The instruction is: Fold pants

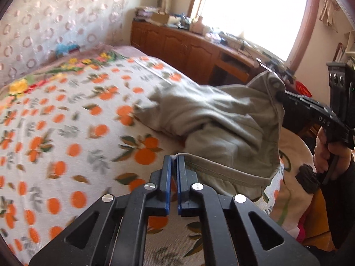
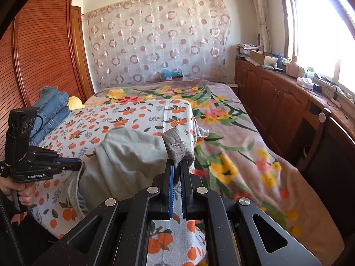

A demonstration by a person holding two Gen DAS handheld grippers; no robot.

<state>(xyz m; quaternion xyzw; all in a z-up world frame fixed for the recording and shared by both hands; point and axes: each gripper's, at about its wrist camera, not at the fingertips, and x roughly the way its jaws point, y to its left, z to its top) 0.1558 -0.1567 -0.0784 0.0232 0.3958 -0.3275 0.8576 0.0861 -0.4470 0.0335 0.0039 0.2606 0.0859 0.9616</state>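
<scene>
orange-print bedspread (image 1: 66, 119) fills the left wrist view, with grey-green pants (image 1: 217, 119) bunched on it toward the right. the left gripper (image 1: 174, 158) is clenched on the pants' hem edge; the right gripper (image 1: 280, 96) pinches a raised corner.

right wrist view: the right gripper (image 2: 177, 163) grasps a grey hemmed corner of the pants (image 2: 133, 155), the left gripper (image 2: 79, 161) clamps the opposite edge. folded jeans (image 2: 52, 110) lie by the wardrobe (image 2: 44, 55).

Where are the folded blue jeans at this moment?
In the right wrist view, the folded blue jeans lie at the far left on the orange-print sheet, beside the wooden wardrobe.
</scene>
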